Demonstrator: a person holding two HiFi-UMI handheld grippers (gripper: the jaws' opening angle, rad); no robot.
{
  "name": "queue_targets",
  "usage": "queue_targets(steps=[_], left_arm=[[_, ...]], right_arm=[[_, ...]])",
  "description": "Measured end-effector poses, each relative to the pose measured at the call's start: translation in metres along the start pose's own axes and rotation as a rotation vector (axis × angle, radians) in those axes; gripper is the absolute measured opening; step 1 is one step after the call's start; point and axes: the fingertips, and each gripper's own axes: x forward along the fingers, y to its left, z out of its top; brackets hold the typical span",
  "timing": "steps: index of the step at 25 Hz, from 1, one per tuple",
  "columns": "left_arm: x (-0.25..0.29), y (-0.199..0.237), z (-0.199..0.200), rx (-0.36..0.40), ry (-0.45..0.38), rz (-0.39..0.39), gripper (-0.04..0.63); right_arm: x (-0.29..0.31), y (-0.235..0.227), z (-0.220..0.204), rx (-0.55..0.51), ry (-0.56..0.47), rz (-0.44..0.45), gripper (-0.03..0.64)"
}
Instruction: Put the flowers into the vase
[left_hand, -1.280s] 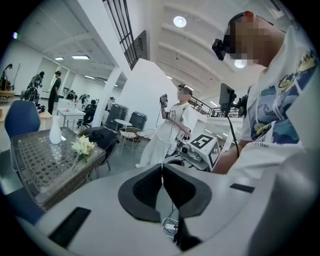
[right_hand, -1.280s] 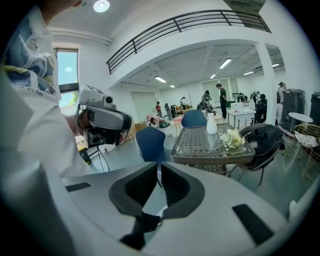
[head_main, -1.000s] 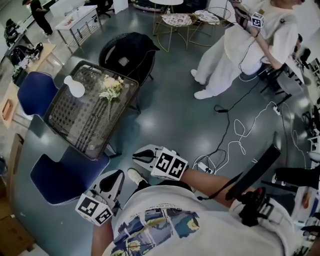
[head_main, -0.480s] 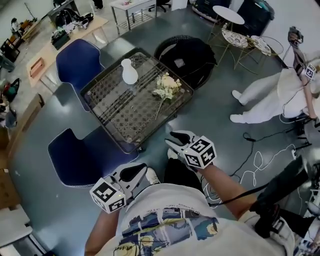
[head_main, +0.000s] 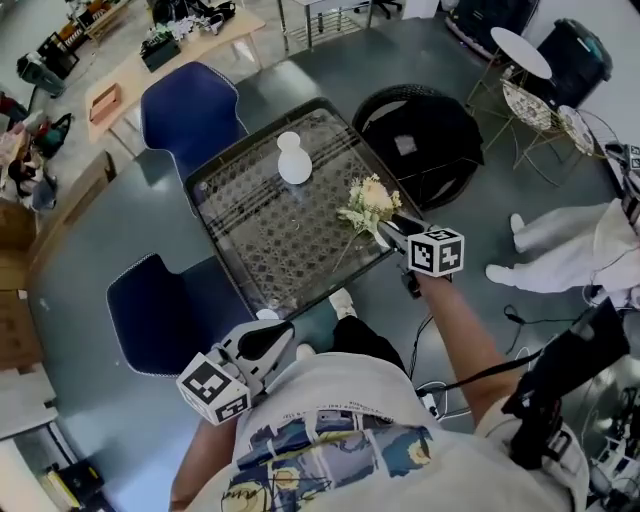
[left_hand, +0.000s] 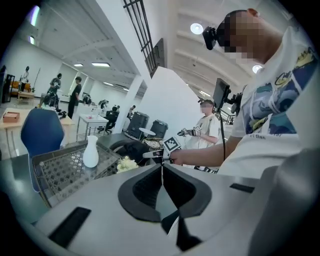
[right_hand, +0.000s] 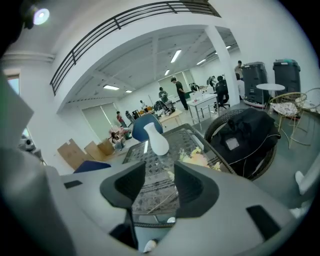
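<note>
The setting was an open workroom with a grey floor and a mesh-topped table (head_main: 250, 240) at its centre.

Nearest the person, off the table's near corner, the left gripper (head_main: 262, 340) was held low by the body. Its jaws were pressed together with nothing between them, as the left gripper view confirmed (left_hand: 161, 170).

Further out, at the table's right edge, the right gripper (head_main: 392, 228) was extended on a straight arm. Its jaws stood moderately apart, having just been opening, and nothing was clasped between them (right_hand: 160, 172).

The flowers (head_main: 368, 205) lay flat on the table at that right edge, just beside the right gripper's tips. The heads were toward the table's far right and the stems ran back toward its near edge. In the right gripper view the blooms (right_hand: 197, 157) sat ahead and slightly right of the jaw gap, while thin stems crossed below it.

The vase (head_main: 292, 160) stood upright near the table's far side, well apart from the flowers and empty.

Assessment: the right gripper was much the nearer one. A grasp would probably require closing across the stems, which lay oblique to the jaws.
</note>
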Motion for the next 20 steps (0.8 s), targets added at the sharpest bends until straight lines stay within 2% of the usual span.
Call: queue_targets(steps=[4, 10, 15, 20], left_arm=[[0.036, 0.027, 0.032, -0.006, -0.011, 0.039, 0.011], [0.071, 0.057, 0.060, -0.030, -0.006, 0.107, 0.011], [0.079, 0.077, 0.062, -0.077, 0.016, 0.187, 0.011], [0.080, 0.088, 0.062, -0.109, 0.000, 0.239, 0.011]], right_arm=[[0.043, -0.057, 0.022, 0.101, 0.027, 0.011, 0.179], [0.105, -0.116, 0.019, 0.233, 0.106, 0.047, 0.234], [0.150, -0.145, -0.011, 0.348, 0.197, 0.067, 0.249], [0.171, -0.151, -0.030, 0.510, 0.221, 0.134, 0.249]])
